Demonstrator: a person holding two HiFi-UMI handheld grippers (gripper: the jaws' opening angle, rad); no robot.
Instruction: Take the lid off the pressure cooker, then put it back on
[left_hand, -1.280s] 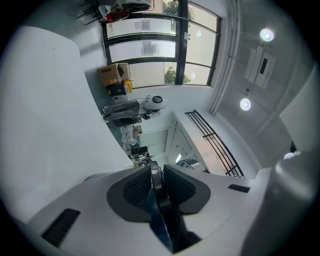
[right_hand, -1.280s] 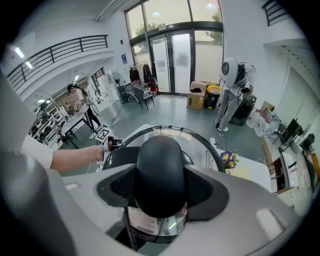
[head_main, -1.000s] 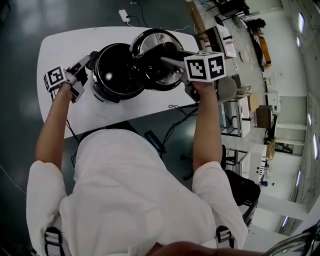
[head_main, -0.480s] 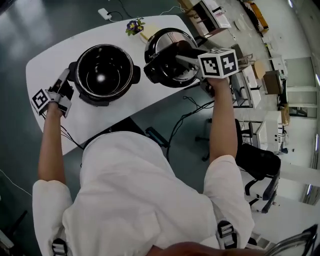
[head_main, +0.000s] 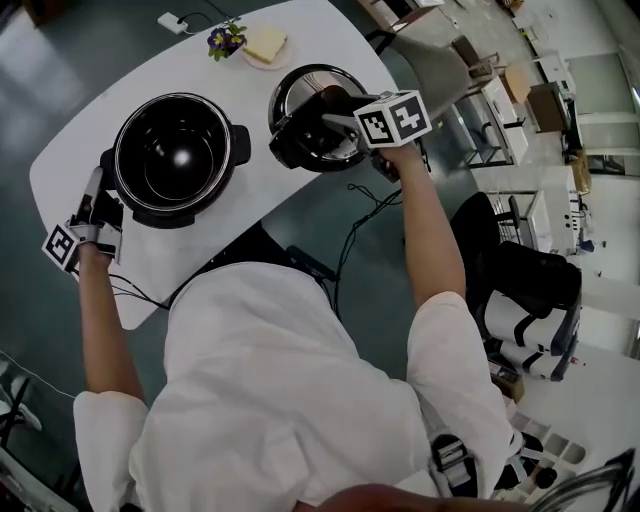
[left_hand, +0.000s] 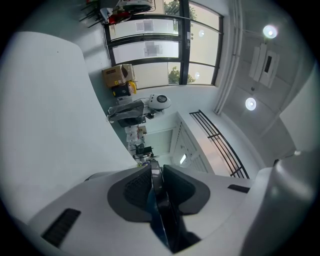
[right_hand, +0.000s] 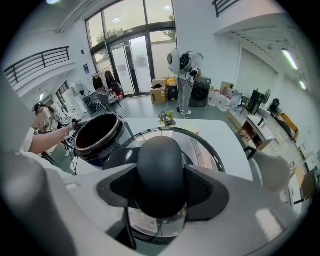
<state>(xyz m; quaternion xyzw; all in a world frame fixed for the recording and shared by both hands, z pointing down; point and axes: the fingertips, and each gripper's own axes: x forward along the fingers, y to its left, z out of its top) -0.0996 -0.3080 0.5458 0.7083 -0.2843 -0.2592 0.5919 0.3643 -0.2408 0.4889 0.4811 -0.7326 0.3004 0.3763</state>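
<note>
Clamping right fingers (right_hand: 212, 192) on the lid's (head_main: 300, 98) knob (right_hand: 160, 170), we are eyeing the pot (head_main: 170, 160) leftward, left fingers (left_hand: 131, 190) pinching its handle (left_hand: 156, 200).

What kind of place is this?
Probably a lab or open workshop, not a kitchen: the cooker sits on a white table near an office chair, with cardboard boxes by tall glass doors.

Bright, even indoor light; ceiling lamps (left_hand: 251, 103) glare, tall windows (right_hand: 135, 55) bring daylight, the lid (head_main: 300, 105) shines. Strong fisheye bending and dark corners in the gripper views.
</note>
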